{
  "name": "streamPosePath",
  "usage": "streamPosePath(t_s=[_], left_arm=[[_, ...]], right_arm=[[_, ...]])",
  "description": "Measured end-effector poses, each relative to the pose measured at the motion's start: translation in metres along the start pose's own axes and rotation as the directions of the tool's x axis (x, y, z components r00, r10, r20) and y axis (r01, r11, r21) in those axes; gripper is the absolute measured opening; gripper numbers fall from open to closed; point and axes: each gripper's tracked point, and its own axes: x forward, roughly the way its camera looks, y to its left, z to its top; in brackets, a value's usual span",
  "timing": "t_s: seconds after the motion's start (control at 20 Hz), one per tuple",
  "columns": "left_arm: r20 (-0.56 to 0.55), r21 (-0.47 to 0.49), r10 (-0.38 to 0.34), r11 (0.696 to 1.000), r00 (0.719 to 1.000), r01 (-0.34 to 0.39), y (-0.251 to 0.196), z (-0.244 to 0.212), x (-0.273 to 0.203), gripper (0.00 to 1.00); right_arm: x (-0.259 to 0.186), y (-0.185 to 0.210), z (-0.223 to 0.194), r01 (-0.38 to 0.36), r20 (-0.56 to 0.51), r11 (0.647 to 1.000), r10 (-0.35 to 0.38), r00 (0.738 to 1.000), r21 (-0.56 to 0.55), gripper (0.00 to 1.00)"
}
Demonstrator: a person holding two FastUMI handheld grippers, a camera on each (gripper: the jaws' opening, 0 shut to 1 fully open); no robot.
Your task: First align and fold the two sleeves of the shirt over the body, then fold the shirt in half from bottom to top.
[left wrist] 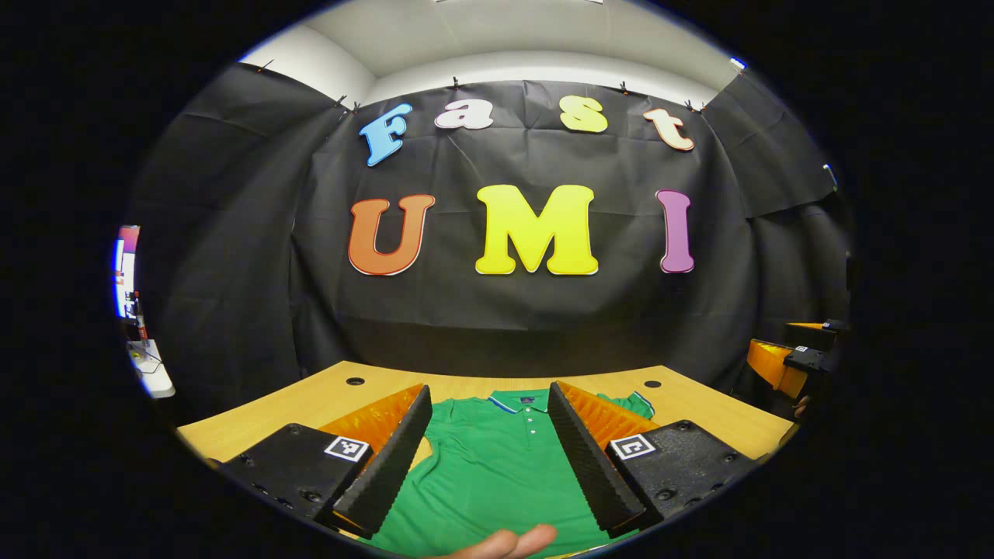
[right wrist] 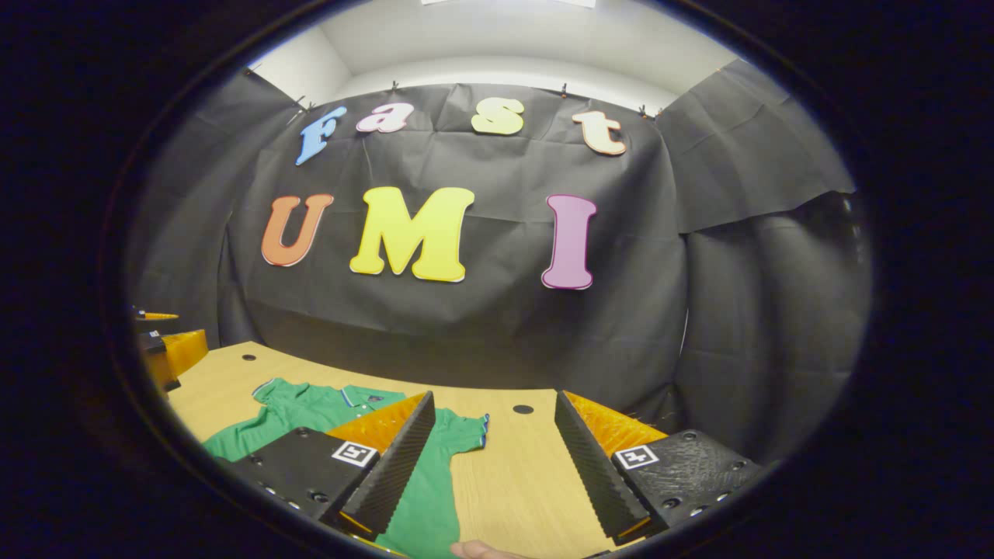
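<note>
A green polo shirt (left wrist: 497,466) lies flat on the wooden table (left wrist: 311,400), collar toward the far wall. My left gripper (left wrist: 491,458) hangs open above the shirt's chest, with nothing between its fingers. In the right gripper view the same shirt (right wrist: 295,411) spreads to the left, its near sleeve (right wrist: 458,431) lying out on the wood. My right gripper (right wrist: 493,466) is open above bare table just right of that sleeve. The other gripper (left wrist: 792,361) shows at the right edge of the left gripper view, and another (right wrist: 167,349) at the left edge of the right gripper view.
The table (right wrist: 512,481) has small round holes (left wrist: 355,381) (right wrist: 523,408) near its far edge. The black cloth wall stands close behind the table. A fingertip (left wrist: 505,542) pokes in at the bottom of the left gripper view.
</note>
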Motion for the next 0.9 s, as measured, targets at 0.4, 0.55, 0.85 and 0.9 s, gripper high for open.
streamPosePath(t_s=[0.4, 0.55, 0.85, 0.9], left_arm=[[-0.011, -0.002, -0.035, 0.999, 0.999, 0.035, -0.011, -0.009, 0.045, 0.97], [-0.018, -0.001, -0.02, 1.0, 1.0, 0.02, -0.007, -0.016, 0.057, 0.97], [-0.002, 0.004, 0.004, 1.0, 1.0, -0.004, 0.0, -0.023, 0.077, 0.97], [-0.004, 0.004, 0.005, 1.0, 1.0, -0.005, 0.0, -0.025, 0.079, 0.97]], right_arm=[[0.048, -0.04, 0.011, 0.128, 0.017, 0.992, -0.128, 0.992, 0.025, 0.95], [0.079, -0.038, -0.006, 0.129, -0.034, 0.992, -0.128, 0.991, 0.01, 0.95], [0.159, -0.02, -0.067, 0.043, -0.218, 0.999, -0.035, 0.975, 0.033, 0.95], [0.174, -0.018, -0.081, 0.034, -0.266, 0.998, -0.019, 0.964, 0.05, 0.98]])
